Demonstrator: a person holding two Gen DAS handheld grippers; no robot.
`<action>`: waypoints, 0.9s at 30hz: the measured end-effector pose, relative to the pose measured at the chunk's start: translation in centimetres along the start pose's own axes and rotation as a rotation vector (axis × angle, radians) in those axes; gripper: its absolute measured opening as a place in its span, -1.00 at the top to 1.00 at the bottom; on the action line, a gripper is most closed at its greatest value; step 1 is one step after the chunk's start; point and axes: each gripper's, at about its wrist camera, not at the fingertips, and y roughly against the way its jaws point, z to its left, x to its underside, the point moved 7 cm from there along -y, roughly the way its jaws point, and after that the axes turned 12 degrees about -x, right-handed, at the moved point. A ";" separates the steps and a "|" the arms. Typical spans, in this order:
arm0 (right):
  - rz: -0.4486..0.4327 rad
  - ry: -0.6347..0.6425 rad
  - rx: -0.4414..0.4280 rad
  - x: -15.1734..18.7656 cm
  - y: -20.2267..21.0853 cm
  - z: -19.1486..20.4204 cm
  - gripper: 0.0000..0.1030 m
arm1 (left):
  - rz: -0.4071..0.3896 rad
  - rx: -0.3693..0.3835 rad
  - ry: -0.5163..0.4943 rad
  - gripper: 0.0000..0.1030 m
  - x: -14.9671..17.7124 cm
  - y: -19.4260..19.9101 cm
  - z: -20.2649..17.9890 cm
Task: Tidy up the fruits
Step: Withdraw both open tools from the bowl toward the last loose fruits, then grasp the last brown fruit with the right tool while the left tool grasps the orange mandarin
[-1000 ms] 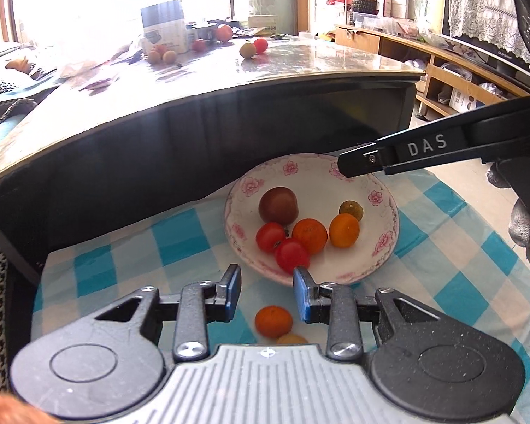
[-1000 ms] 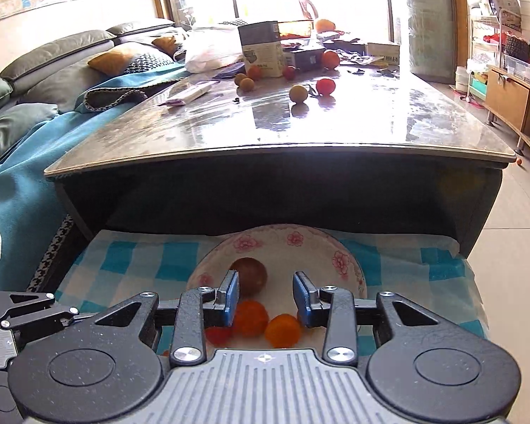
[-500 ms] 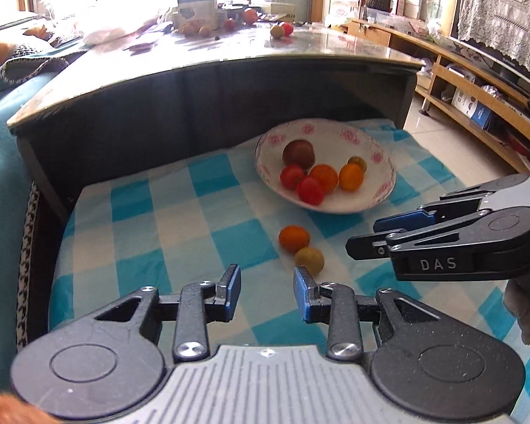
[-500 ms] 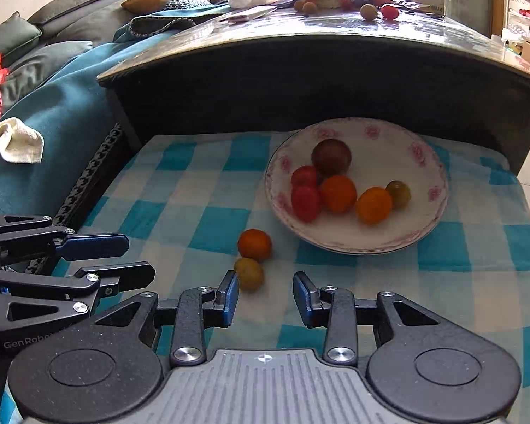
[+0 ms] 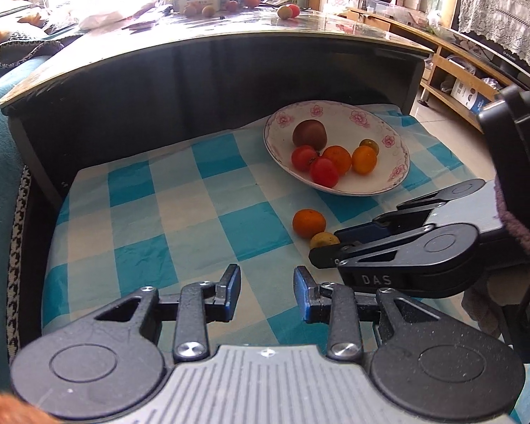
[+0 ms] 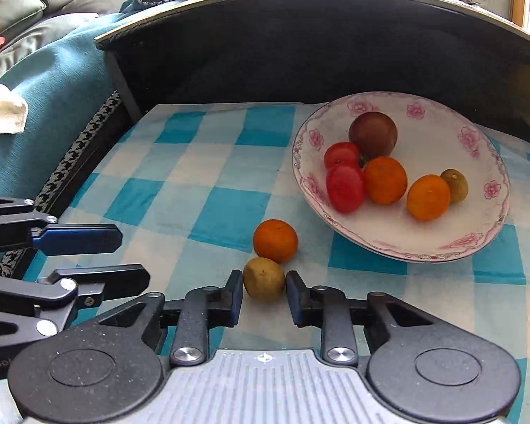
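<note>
From the left wrist, the left gripper [image 5: 266, 291] hangs wide open and empty over the checked cloth [image 5: 180, 219]; an orange [image 5: 308, 223] lies near the plate [image 5: 392, 176].

From the right wrist, the right gripper [image 6: 265, 295] is open, its fingers on either side of a yellowish fruit [image 6: 264, 278] on the cloth, which touches the orange.

six fruits lie in a floral plate [image 6: 484, 233]; at its 7 o'clock, an orange [image 6: 275, 240] touches a yellow-brown fruit [image 6: 264, 278].
</note>
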 end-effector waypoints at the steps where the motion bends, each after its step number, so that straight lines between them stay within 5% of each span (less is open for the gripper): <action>1: 0.003 0.006 0.002 0.0 0.1 0.0 0.58 | -0.001 0.001 -0.005 0.19 0.0 -0.1 0.0; 19: 0.008 -0.119 0.027 3.4 7.7 -3.6 0.59 | -0.024 0.061 -0.075 0.19 -2.3 -4.3 -4.7; 27: 0.005 -0.129 0.000 3.1 7.6 -4.0 0.59 | -0.007 0.004 -0.085 0.19 -2.8 -7.2 -5.7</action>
